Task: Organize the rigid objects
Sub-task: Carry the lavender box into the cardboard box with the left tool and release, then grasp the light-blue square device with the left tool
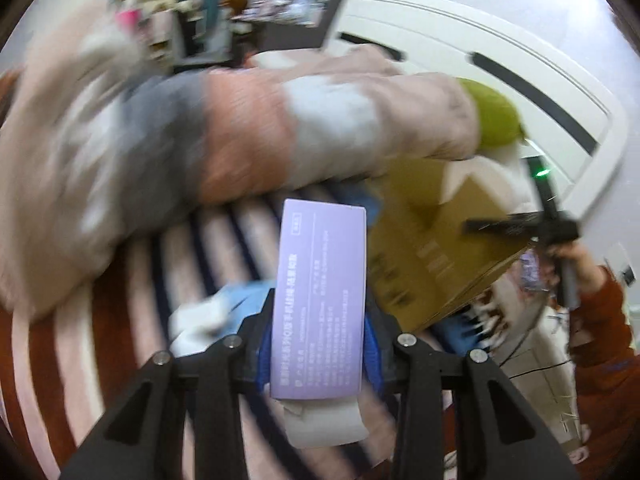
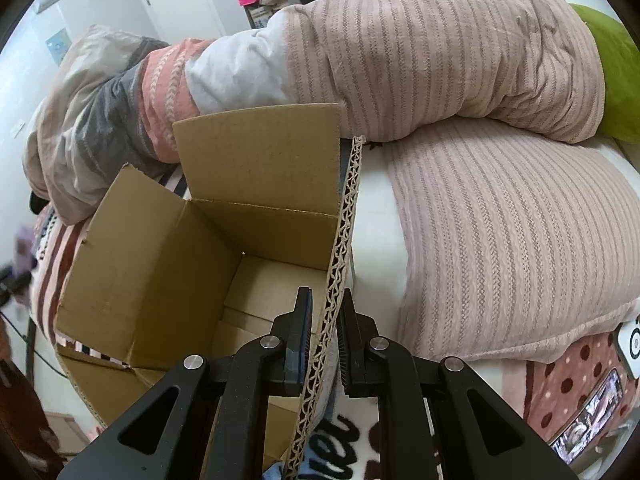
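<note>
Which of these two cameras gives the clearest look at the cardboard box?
The right wrist view: the cardboard box is sharp, open and empty inside, one flap between the right gripper jaws. The left wrist view shows it blurred, from outside.

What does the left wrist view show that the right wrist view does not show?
Only the left wrist view shows the lilac box clamped in the left gripper, and the right gripper seen from outside, at the cardboard box.

Only the right wrist view shows the cardboard box's inside, which looks empty, and how the right gripper straddles its corrugated flap, apparently pinching it.

Both views share the cardboard box, the striped duvet and the green pillow.
</note>
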A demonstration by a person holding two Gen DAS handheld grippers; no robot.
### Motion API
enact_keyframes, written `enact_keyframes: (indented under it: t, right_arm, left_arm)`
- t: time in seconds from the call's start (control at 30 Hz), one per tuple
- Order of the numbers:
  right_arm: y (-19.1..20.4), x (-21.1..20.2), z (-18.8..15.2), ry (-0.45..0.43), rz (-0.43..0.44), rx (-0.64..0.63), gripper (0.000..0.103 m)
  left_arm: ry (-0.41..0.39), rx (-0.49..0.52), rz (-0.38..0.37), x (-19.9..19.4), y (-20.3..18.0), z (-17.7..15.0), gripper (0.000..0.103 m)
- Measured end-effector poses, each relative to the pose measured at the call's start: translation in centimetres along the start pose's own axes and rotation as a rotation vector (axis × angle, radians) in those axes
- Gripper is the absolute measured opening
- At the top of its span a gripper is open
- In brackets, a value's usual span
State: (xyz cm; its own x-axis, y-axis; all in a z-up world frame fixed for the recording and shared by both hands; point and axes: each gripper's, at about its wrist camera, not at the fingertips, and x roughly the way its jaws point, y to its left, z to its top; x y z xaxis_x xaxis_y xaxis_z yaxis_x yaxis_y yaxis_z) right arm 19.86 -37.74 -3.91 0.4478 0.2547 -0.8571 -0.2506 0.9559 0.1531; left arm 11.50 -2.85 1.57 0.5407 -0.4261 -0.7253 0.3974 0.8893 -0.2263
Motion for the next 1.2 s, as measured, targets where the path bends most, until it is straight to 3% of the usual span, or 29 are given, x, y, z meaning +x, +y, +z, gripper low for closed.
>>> enact_keyframes:
  t: [0.17, 0.27, 0.43, 0.53, 0.6, 0.67, 0.73, 0.93, 1.03, 1.2]
  right_arm:
    - [0.0, -0.1, -0.3, -0.008, 0.006, -0.014, 0.007]
    - [-0.2, -0.1, -0.4, -0.01, 0.015, -0.022, 0.007]
    - [-0.1, -0.2, -0.6, -0.012, 0.017, -0.04, 0.008]
    - [-0.2, -0.2, -0.7, -0.013, 0.02, -0.047, 0.008]
    - [-0.1, -0.2, -0.8, -0.015, 0.02, -0.047, 0.008]
    - [-0.1, -0.2, -0.8, -0.015, 0.021, -0.044, 0.008]
    - [0.0, -0.2, -1.0, -0.016, 0.025, -0.041, 0.009]
    - [0.4, -0.3, -1.1, -0.029, 0.02, -0.038, 0.009]
    - [0.4, -0.3, -1.1, -0.027, 0.015, -0.035, 0.009]
    - [0.8, -0.1, -1.0, -0.022, 0.001, -0.04, 0.01]
  left_arm:
    - [0.098, 0.1, -0.1, 6.2, -8.0, 6.4, 0.033]
    - [0.184, 0.116, -0.108, 10.9, -11.2, 8.4, 0.033]
    - [0.309, 0.141, -0.075, 16.1, -13.6, 8.5, 0.034]
    - [0.346, 0.131, -0.038, 17.6, -14.1, 8.1, 0.034]
    - [0.352, 0.121, -0.053, 17.6, -14.1, 8.0, 0.044]
    - [0.324, 0.118, -0.062, 16.7, -13.9, 7.9, 0.07]
    - [0.285, 0.129, -0.032, 15.4, -13.6, 7.6, 0.077]
    - [0.132, 0.108, -0.018, 8.9, -9.9, 7.1, 0.081]
    - [0.037, 0.077, 0.038, 4.8, -6.5, 5.9, 0.087]
    - [-0.003, 0.022, 0.134, 2.4, -0.5, 2.9, 0.087]
